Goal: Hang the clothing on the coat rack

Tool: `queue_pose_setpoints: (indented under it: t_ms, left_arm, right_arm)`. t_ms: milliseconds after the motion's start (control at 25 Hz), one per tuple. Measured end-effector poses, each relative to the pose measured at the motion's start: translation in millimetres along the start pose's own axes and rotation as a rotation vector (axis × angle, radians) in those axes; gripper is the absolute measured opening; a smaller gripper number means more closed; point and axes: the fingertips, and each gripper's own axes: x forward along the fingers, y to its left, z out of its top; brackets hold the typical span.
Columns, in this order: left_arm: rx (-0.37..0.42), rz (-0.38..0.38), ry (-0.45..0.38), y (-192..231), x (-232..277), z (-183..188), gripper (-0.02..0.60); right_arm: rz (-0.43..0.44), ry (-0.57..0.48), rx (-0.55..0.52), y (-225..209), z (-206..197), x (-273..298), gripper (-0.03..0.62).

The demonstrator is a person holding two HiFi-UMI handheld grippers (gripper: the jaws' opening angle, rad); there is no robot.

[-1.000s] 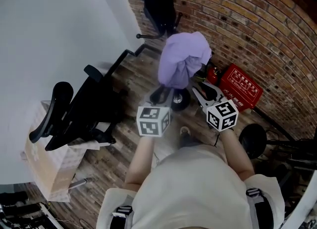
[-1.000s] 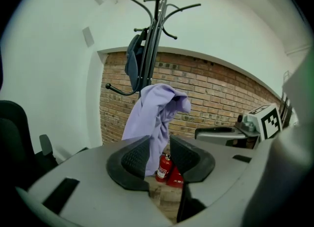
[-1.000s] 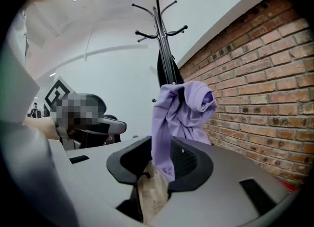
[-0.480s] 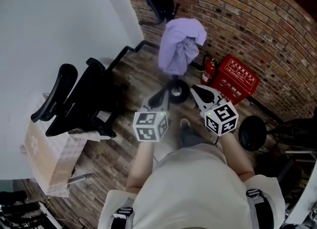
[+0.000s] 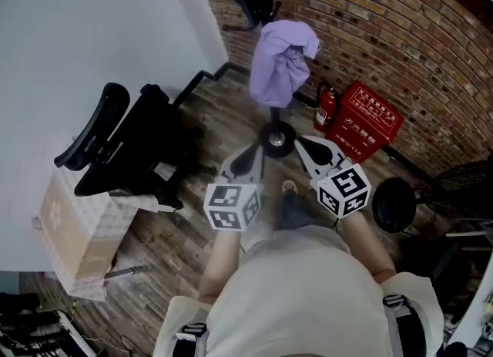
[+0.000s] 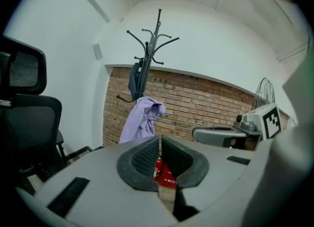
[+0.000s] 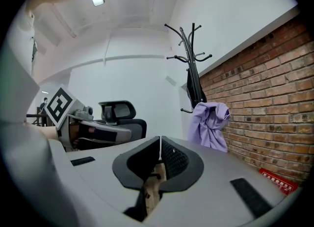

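A lilac garment (image 5: 281,62) hangs draped on the black coat rack, whose round base (image 5: 276,138) stands by the brick wall. It also shows in the left gripper view, where the garment (image 6: 140,120) hangs below the rack's hooks (image 6: 149,49), and in the right gripper view as the same garment (image 7: 210,123). A dark item (image 6: 135,81) hangs higher on the rack. My left gripper (image 5: 250,151) and right gripper (image 5: 304,143) are held short of the base, apart from the garment. The jaws of both the left (image 6: 160,140) and the right (image 7: 160,140) are closing, nearly touching, with nothing between them.
A black office chair (image 5: 123,151) stands at left beside a cardboard box (image 5: 69,232). A red box (image 5: 370,124) and a fire extinguisher (image 5: 325,109) sit against the brick wall. A round fan (image 5: 394,205) stands at right on the wood floor.
Both grippers have drawn back from the rack and their jaws have closed. The lilac garment stays hanging on the rack, now farther away in the head view.
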Motion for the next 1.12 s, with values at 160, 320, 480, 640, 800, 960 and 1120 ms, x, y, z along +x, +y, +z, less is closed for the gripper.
queue_pose_setpoints:
  t_ms: [160, 320, 480, 640, 800, 960, 1120]
  left_arm:
    - [0.012, 0.008, -0.001, -5, -10, -4, 0.014]
    - [0.020, 0.011, -0.008, -6, -17, -6, 0.012]
    - [0.035, 0.022, -0.003, -6, -19, -6, 0.008]
    - [0.039, 0.023, 0.007, -9, -19, -7, 0.006]
    - [0.047, 0.020, 0.015, -12, -19, -8, 0.006]
    - [0.044, 0.012, 0.017, -14, -20, -10, 0.005]
    - [0.049, 0.009, 0.020, -16, -18, -8, 0.005]
  right_arm:
    - [0.002, -0.007, -0.001, 9, -2, -7, 0.006]
    - [-0.001, -0.012, -0.003, 16, -3, -11, 0.003]
    - [-0.008, -0.016, 0.000, 17, -3, -15, 0.002]
    - [-0.029, -0.019, -0.028, 16, 0, -19, 0.000]
    - [-0.038, -0.021, -0.025, 14, -1, -20, -0.002]
    - [-0.033, -0.025, -0.028, 16, -1, -20, -0.002]
    - [-0.032, -0.032, -0.026, 14, 1, -19, -0.002]
